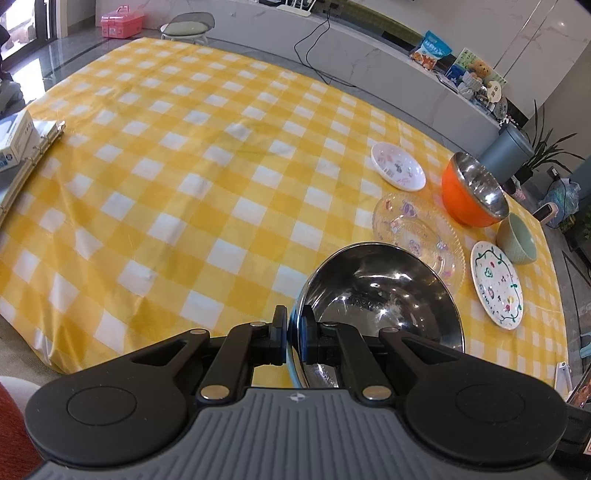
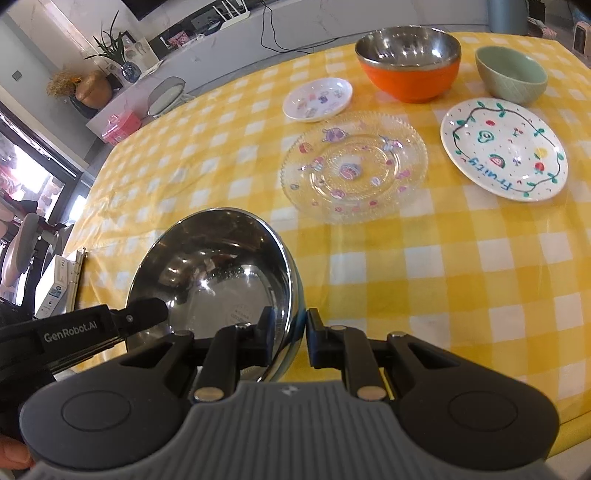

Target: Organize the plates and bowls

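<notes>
A steel bowl (image 1: 380,291) with a blue outside is held by its rim on both sides. My left gripper (image 1: 294,334) is shut on its left rim; my right gripper (image 2: 289,332) is shut on its right rim (image 2: 295,295). The left gripper's finger also shows in the right wrist view (image 2: 144,312). Beyond lie a clear glass plate (image 2: 354,166), a white fruit-painted plate (image 2: 504,147), a small white dish (image 2: 317,99), an orange steel-lined bowl (image 2: 408,61) and a green bowl (image 2: 511,74), all on the yellow checked tablecloth (image 1: 184,166).
A ring binder (image 1: 22,166) with a white box (image 1: 14,136) on it lies at the table's left edge. A stool (image 1: 188,27) and a pink case (image 1: 122,20) stand on the floor beyond the table. A grey bin (image 1: 511,147) is at the right.
</notes>
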{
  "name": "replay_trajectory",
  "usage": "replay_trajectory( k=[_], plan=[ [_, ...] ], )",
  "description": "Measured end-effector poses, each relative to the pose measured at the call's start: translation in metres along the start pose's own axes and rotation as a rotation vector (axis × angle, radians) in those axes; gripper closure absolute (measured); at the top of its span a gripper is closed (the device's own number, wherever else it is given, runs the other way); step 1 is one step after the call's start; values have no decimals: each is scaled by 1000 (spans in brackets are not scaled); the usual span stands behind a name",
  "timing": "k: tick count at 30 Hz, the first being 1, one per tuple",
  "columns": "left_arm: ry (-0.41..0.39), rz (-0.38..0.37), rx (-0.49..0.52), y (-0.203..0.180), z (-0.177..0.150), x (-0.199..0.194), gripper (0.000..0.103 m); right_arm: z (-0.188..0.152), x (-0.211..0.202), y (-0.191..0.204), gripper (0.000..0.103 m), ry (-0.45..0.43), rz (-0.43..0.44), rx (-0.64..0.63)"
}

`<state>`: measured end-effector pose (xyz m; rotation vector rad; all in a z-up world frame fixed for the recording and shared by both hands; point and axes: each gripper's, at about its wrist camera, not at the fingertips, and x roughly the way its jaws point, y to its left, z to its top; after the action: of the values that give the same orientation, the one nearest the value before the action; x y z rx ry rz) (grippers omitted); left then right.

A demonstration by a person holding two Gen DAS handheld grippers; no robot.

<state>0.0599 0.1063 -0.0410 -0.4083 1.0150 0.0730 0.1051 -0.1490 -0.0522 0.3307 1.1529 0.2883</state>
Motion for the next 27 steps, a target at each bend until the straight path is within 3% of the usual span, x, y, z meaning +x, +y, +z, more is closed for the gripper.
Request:
replay_trajectory(
  k=[27],
  plan=[
    [54, 12, 33, -3, -11, 18, 96, -4, 12, -11, 87, 52, -16, 22]
  ],
)
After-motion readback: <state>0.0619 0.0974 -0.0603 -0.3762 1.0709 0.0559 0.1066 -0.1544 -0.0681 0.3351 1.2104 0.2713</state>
